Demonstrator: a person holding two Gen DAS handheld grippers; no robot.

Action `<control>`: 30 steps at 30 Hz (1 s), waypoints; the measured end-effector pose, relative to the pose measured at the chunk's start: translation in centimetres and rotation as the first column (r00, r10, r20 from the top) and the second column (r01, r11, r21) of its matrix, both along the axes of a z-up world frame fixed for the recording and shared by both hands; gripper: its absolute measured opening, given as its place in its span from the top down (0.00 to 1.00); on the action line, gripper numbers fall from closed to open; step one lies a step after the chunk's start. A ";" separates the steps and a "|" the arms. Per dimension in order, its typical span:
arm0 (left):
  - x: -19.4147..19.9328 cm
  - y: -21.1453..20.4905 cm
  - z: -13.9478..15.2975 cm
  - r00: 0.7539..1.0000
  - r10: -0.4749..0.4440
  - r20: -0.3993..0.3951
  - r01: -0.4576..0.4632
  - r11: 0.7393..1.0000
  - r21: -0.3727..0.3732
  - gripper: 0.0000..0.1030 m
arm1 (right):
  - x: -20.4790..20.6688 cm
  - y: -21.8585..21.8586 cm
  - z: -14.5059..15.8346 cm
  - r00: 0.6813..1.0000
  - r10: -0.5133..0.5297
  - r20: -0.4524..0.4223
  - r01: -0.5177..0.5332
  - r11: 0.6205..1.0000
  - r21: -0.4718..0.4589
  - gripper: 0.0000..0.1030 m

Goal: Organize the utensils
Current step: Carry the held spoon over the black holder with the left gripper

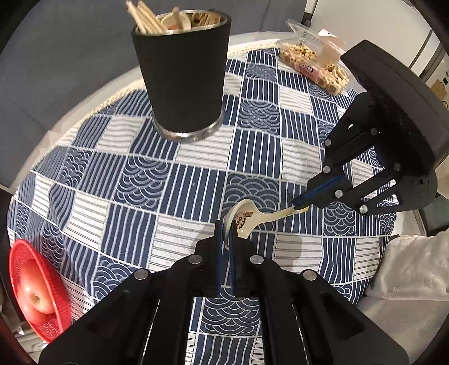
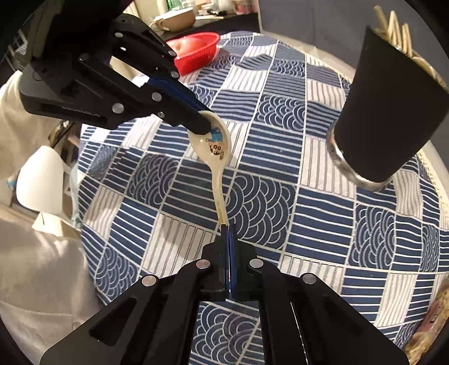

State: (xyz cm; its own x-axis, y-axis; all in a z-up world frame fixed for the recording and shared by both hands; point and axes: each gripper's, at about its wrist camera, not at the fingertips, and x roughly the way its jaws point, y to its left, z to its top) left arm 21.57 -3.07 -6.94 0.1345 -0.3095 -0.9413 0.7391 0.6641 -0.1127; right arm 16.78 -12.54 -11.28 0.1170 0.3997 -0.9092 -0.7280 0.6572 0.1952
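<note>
Both grippers were on the same ceramic spoon, held off the tabletop over the blue-and-white patchwork cloth. My left gripper had its fingers closed on the rim of the spoon's bowl; in the right wrist view that gripper came in from the far left and pinched the far edge of the bowl, the cartoon print facing up. My right gripper had its fingers clamped on the tip of the handle, blue pads pressed nearly together around it; in the left wrist view it reached in from the right, handle end between the tips. The spoon spanned the gap between the two grips, bowl far and handle near in the right wrist view. The black utensil holder stood upright on the cloth, far from the left gripper and well apart from the spoon, with wooden chopsticks sticking out of it. In the right wrist view the holder sat at far right. A red basket with an apple sat at the near-left table edge. A clear plastic box of snacks lay at the far right, lid open.
</note>
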 end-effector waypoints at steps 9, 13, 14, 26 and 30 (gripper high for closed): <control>-0.1 -1.3 1.6 0.999 -0.017 0.029 0.016 0.999 0.037 0.95 | 0.1 -0.6 0.9 1.000 0.009 0.030 -0.009 1.000 0.018 0.46; -0.2 -1.5 2.9 0.999 -0.017 0.040 0.016 0.999 0.034 0.95 | 0.1 0.3 0.5 0.999 0.047 0.027 -0.047 0.999 0.011 0.92; -0.2 -1.6 3.3 0.999 -0.017 0.048 0.016 0.999 0.035 0.95 | 0.0 0.4 0.6 0.998 0.054 0.035 -0.054 0.998 0.016 0.92; 1.4 -3.4 10.1 0.982 -0.032 0.186 0.018 0.997 0.081 0.94 | 2.2 -1.2 6.4 0.983 0.002 0.183 -0.018 0.996 0.090 0.92; 2.2 -4.3 12.9 0.971 -0.030 0.237 0.010 0.996 0.085 0.93 | 3.4 -2.2 9.0 0.969 -0.021 0.246 -0.007 0.994 0.111 0.92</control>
